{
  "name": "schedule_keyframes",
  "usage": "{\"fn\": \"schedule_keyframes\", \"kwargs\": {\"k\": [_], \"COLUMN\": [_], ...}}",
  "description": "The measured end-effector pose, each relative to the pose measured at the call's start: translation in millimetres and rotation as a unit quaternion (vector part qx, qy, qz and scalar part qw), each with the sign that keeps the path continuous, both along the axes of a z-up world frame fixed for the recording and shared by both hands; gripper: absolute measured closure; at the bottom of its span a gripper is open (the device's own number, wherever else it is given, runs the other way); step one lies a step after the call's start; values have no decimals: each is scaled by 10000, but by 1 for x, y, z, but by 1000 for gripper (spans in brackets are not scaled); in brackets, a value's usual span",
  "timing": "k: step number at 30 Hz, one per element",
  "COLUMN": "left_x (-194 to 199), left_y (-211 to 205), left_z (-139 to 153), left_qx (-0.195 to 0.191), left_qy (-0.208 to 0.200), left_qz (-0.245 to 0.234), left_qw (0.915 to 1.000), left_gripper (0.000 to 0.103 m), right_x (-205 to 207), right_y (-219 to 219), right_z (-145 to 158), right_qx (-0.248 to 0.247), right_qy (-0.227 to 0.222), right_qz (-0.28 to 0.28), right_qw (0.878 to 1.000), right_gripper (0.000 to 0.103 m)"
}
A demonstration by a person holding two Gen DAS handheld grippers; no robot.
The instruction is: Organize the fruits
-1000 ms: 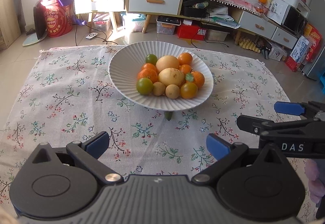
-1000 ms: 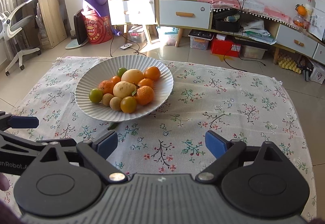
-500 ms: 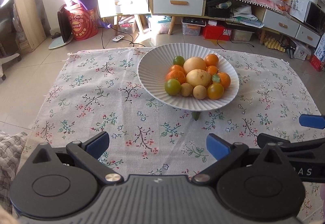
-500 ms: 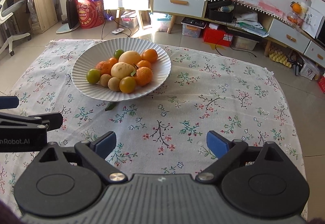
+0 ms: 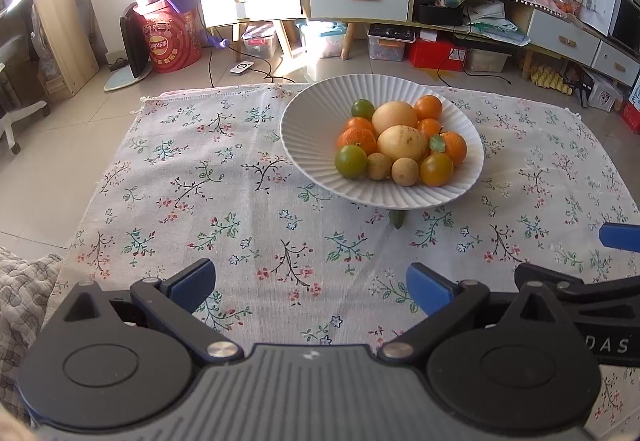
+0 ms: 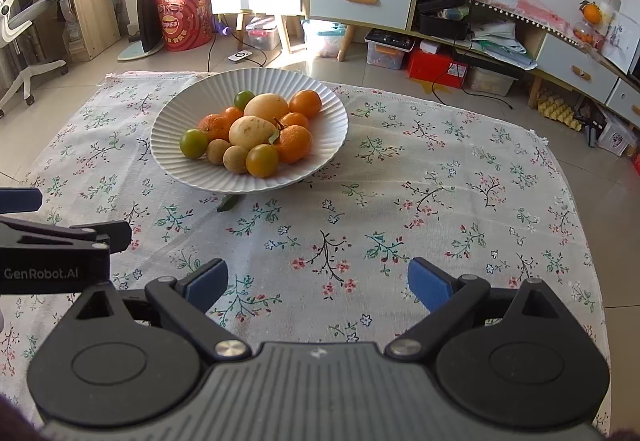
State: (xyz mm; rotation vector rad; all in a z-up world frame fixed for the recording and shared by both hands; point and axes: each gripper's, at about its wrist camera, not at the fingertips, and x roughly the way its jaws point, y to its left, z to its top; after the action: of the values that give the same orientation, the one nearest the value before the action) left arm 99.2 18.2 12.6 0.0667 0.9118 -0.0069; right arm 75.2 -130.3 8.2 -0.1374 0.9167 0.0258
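1. Both tongs stand wide and empty: the left gripper [image 5: 310, 285] and right gripper [image 6: 318, 283] hover well short of the plate [image 5: 308, 121].
2. The fruits [image 6: 252, 131] sit heaped in it (a leaf [image 6: 228, 203] pokes out underneath).
3. Likely risk: nudging one round fruit could roll its neighbours over the shallow rim.

I see a desk covered by a white cloth [image 5: 224, 193] with little flowers and twigs printed on it. A big white bowl [image 5: 312, 129] with ridges sits on the cloth, toward the far side. It is full of fruit [image 5: 400, 145], orange, yellow and green. A small green leaf [image 5: 397, 219] lies on the cloth, partly under the bowl's near edge.
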Motion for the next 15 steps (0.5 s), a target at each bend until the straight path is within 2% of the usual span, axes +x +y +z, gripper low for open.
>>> {"fn": "schedule_keyframes", "kwargs": {"k": [15], "left_x": [1], "left_y": [2], "left_z": [-2], "left_qx": [-78], "left_qy": [93], "left_qz": [7], "left_qw": [9999], "left_gripper": [25], "right_x": [1], "right_y": [0], "right_z": [0], "right_qx": [19], "right_qy": [7], "right_qz": [1], "right_qw": [10000], "right_gripper": [7]}}
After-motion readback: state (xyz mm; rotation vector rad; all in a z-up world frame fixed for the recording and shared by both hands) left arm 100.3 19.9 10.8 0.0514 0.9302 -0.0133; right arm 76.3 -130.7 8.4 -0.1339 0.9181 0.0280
